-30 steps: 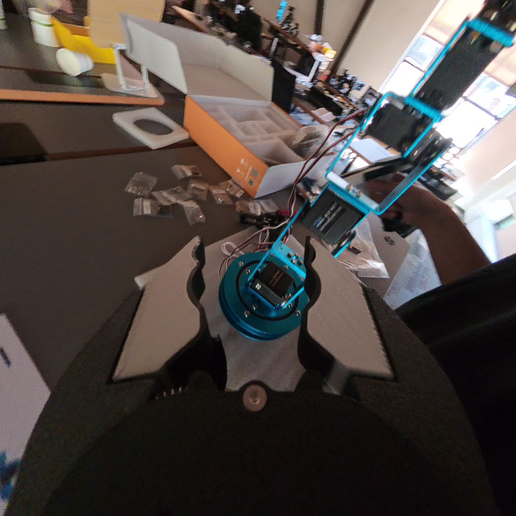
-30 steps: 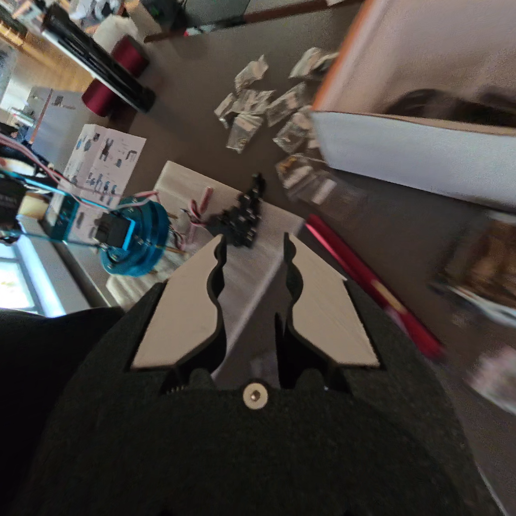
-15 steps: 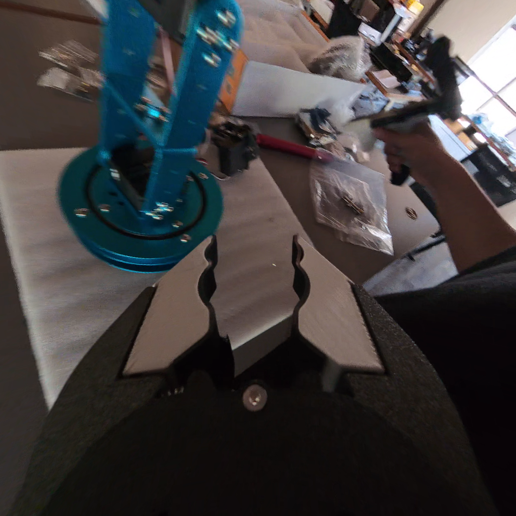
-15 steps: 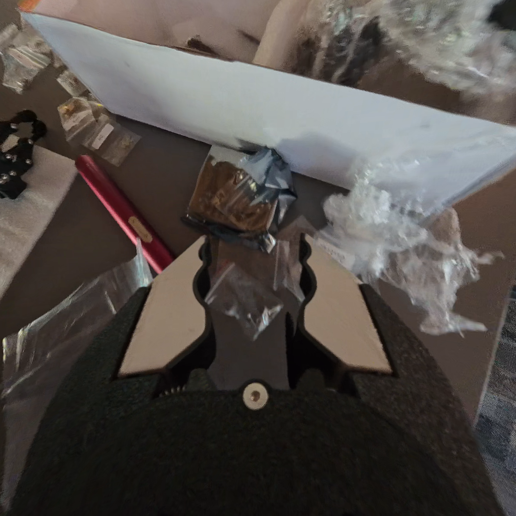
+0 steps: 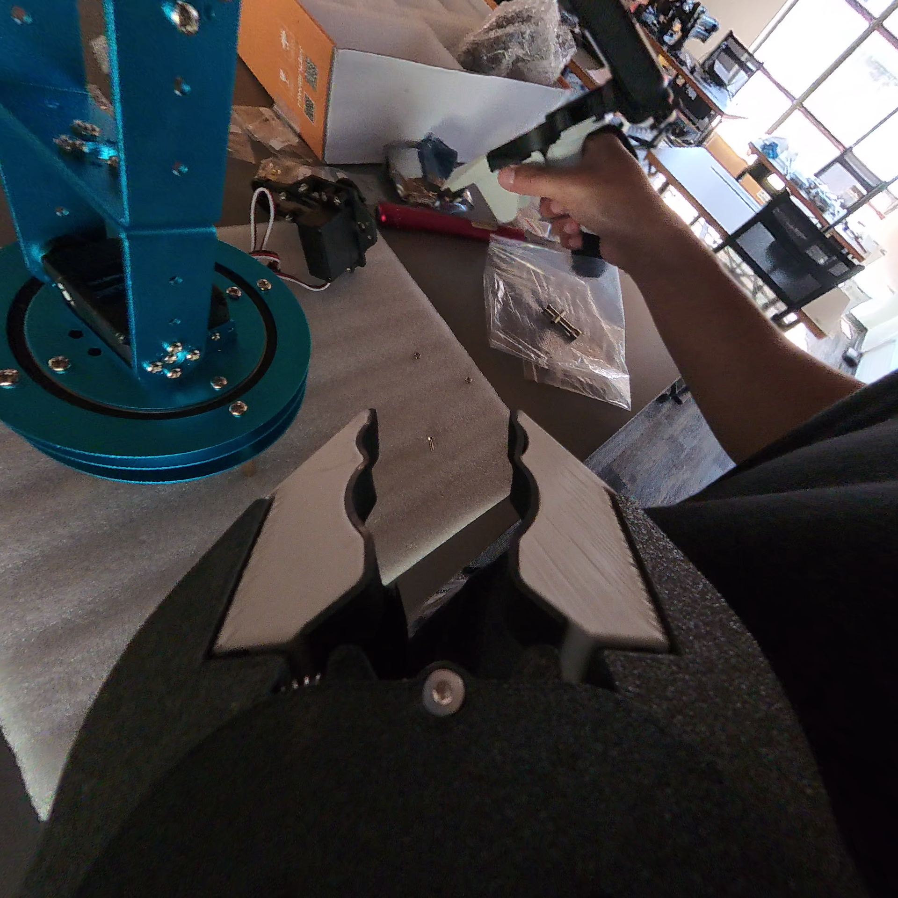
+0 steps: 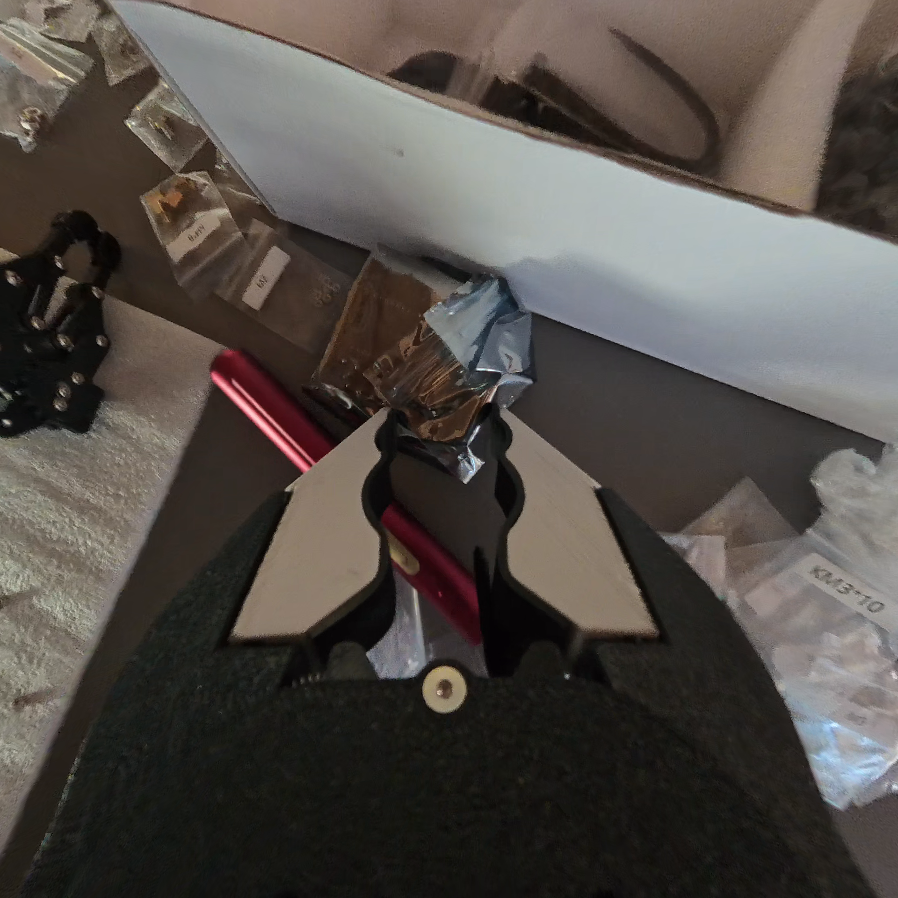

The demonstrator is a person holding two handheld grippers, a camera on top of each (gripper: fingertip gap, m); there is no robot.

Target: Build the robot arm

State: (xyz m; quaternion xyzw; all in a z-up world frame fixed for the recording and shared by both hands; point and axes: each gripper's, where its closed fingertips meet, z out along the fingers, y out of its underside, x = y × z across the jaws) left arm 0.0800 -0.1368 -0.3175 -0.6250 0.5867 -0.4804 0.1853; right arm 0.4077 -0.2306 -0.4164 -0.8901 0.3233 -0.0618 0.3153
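Two grippers in play. Right gripper (image 6: 440, 418): fingers partly closed, tips just at the lower edge of a crumpled silver-and-brown foil anti-static bag (image 6: 437, 384); whether they actually pinch it I cannot tell, since a corner of the foil hangs in the gap between the tips. The bag lies at frame centre, straight ahead of the fingers, against the white wall of an open cardboard box (image 6: 534, 233) that fills the upper frame. A red metal cylinder-shaped tool (image 6: 272, 403) runs diagonally from left of the tips to under the fingers, resting on the dark table (image 6: 656, 437). Left gripper (image 5: 442, 423): fingers wide apart, holding nothing, over a white foam sheet (image 5: 388, 340); a blue anodised round turntable base with upright bracket (image 5: 146, 340) stands at upper left, well apart from the bag. The right gripper is the nearer to the bag.
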